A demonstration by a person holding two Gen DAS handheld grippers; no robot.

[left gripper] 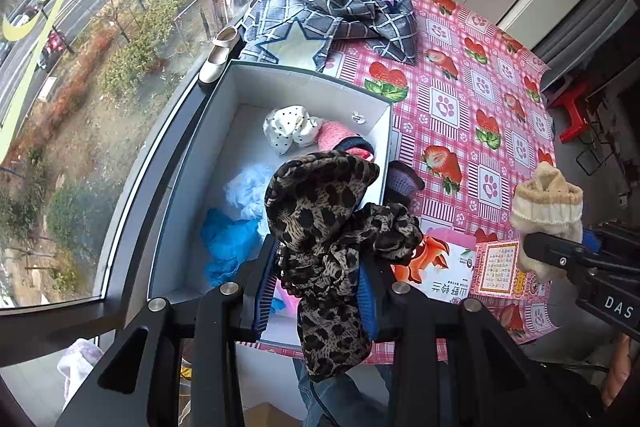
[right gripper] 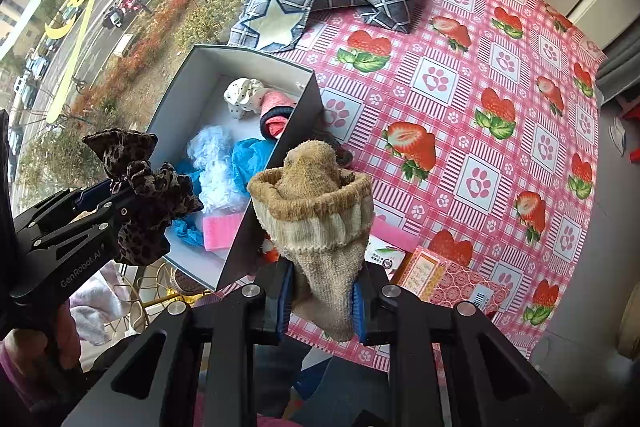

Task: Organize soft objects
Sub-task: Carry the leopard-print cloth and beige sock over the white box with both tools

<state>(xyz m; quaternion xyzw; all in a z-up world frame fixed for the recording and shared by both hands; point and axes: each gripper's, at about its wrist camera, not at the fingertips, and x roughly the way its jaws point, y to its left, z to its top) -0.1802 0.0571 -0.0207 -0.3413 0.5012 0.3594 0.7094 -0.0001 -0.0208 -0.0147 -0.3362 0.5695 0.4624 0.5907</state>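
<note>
My left gripper (left gripper: 316, 267) is shut on a leopard-print cloth (left gripper: 328, 227) and holds it above the near end of the white box (left gripper: 276, 75). It also shows in the right wrist view (right gripper: 132, 195) at the left. My right gripper (right gripper: 320, 279) is shut on a rolled beige sock (right gripper: 320, 211), held just right of the box's right wall (right gripper: 280, 163). The sock also shows in the left wrist view (left gripper: 548, 203). In the box lie a white dotted cloth (left gripper: 288, 129), a pink sock (left gripper: 340, 135), a pale blue fluffy piece (left gripper: 244, 191) and a blue cloth (left gripper: 228, 243).
A grey checked garment (left gripper: 332, 11) is piled at the far end of the pink strawberry tablecloth (right gripper: 480, 107). Paper packets (left gripper: 448, 267) lie near the front edge. A dark sock (left gripper: 404, 179) lies right of the box. A white shoe (left gripper: 218, 55) rests on the window ledge.
</note>
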